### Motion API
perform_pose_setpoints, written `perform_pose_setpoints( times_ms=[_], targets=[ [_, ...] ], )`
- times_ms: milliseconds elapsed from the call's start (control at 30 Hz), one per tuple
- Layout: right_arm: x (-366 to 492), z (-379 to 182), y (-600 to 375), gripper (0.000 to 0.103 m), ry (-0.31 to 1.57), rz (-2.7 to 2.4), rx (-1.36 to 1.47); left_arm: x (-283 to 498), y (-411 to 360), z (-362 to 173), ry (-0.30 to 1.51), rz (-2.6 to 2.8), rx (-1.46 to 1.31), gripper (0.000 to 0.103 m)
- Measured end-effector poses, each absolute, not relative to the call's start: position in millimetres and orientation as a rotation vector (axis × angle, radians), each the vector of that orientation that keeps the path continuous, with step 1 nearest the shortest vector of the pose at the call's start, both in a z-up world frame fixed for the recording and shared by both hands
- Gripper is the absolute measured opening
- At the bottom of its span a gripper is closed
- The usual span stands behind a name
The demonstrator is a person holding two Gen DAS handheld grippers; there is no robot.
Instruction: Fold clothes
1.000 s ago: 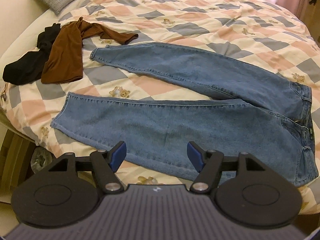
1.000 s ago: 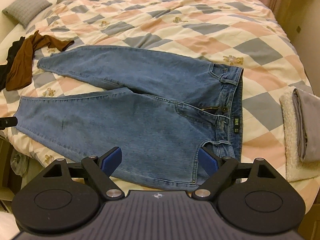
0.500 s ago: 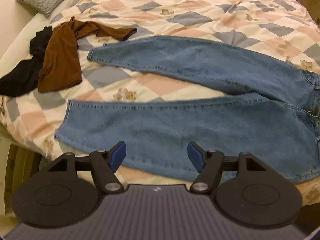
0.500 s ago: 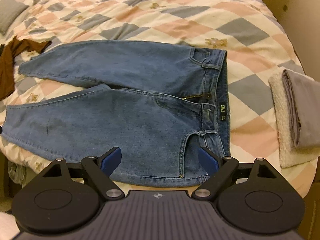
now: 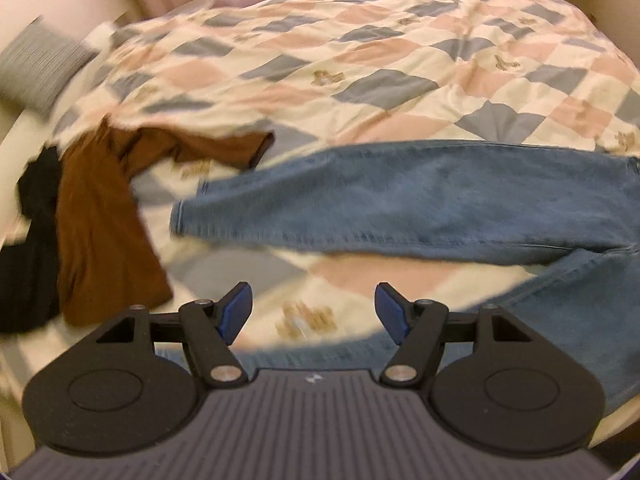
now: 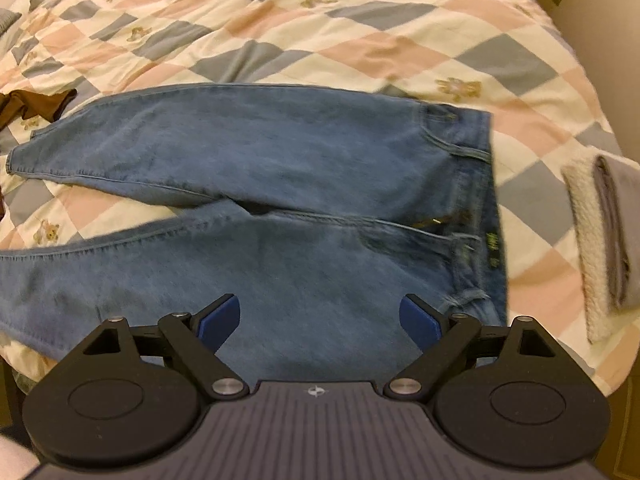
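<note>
Blue jeans point(image 6: 260, 184) lie flat on the checked quilt, legs spread to the left, waistband point(image 6: 484, 200) to the right. In the left wrist view the far leg point(image 5: 400, 196) runs across the middle, its hem near the brown top. My left gripper point(image 5: 314, 312) hovers open over the quilt between the two legs, nothing between its blue pads. My right gripper point(image 6: 320, 320) hangs above the near thigh of the jeans; its jaws are opening and stand wide, with nothing clamped between them.
A brown top point(image 5: 100, 224) and a black garment point(image 5: 28, 248) lie at the left of the bed. A grey pillow point(image 5: 36, 64) sits at the far left. A folded grey cloth on a fleecy white one point(image 6: 604, 240) rests at the right edge.
Both grippers have moved in over the bed. The left view has swung up past the near leg toward the far leg's hem. The right view has closed in on the seat and waistband.
</note>
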State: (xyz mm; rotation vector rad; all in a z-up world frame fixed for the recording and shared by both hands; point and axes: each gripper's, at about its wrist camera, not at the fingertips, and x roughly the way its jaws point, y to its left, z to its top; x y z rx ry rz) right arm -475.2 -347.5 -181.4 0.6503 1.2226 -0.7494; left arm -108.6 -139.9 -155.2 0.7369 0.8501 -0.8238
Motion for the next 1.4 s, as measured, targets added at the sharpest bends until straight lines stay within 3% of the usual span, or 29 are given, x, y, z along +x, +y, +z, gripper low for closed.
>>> perform_pose_setpoints(
  times_ms=[233,433,600,767,867,900,967,1000,1167,1233,1400],
  targets=[
    [-435.1,-211.1,-378.8,0.089,1.233,-0.787,0.692,-32.8,-197.4,-200.7,0.774,-1.004,0.877,0.063],
    [-423.6,-245.9,-421.5,0.089,1.214,-0.817,0.705,7.6,-258.7,-259.7,0.788,-1.207,1.054,0.049],
    [-409.7,-276.5,-462.7,0.089,1.242,-0.765,0.619,34.1,-310.5,-294.5,0.645,-1.416,1.141,0.049],
    [-399.8,-291.0,-511.6,0.089,1.201,-0.681,0.556,67.8,-360.1,-333.5,0.757,-1.579,1.171,0.062],
    [-397.7,-294.5,-542.4,0.089,1.177,-0.604,0.513,80.7,-377.6,-355.4,0.82,-1.62,1.205,0.061],
    [-397.0,-295.5,-552.6,0.089,1.172,-0.578,0.495,83.8,-379.8,-362.4,0.851,-1.626,1.209,0.059],
    [-395.5,-297.8,-571.4,0.089,1.166,-0.518,0.445,85.3,-380.8,-371.6,0.897,-1.63,1.212,0.029],
    [-394.4,-299.1,-580.4,0.089,1.166,-0.488,0.417,82.4,-379.8,-373.3,0.9,-1.63,1.22,0.024],
    [-380.1,-316.6,-614.9,0.081,1.222,-0.332,0.274,56.0,-365.5,-374.1,0.756,-1.588,1.313,0.01],
    [-370.6,-331.2,-624.3,0.076,1.258,-0.261,0.264,49.4,-360.0,-373.1,0.719,-1.558,1.322,0.008],
    [-345.6,-376.1,-638.7,0.075,1.352,-0.129,0.318,34.1,-347.5,-375.7,0.644,-1.482,1.333,0.007]
  ],
)
